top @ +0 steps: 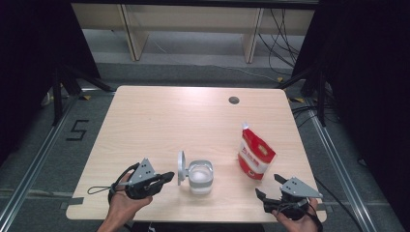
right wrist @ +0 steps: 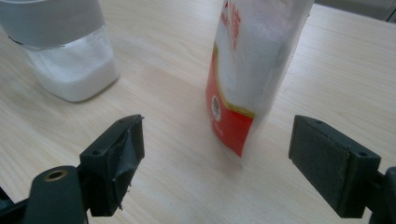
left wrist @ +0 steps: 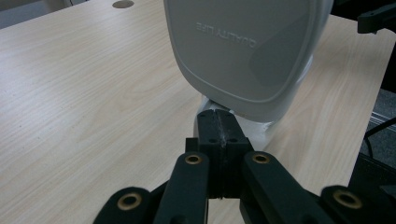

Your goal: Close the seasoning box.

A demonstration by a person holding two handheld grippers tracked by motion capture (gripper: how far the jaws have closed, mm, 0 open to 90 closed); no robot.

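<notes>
The left gripper (top: 167, 177) was fully closed and held nothing, its tips just beside the open lid (top: 181, 167) of the jar (top: 200, 176) near the table's (top: 159, 121) front edge. The right gripper (top: 269, 187) stood wide open and empty, with the red-and-white pouch (top: 255, 155) just ahead, untouched. The work seemed to be at the reach for the pouch, so next those jaws needed to advance around it and close before any pouring.

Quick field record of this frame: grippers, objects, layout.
left gripper: shut, nothing between the jaws, tips close to the open lid
right gripper: open, aimed at the pouch, apart from it
jar: clear, lid hinged open, white powder in the bottom
pouch: red and white, standing, right of the jar
table: light wood
</notes>
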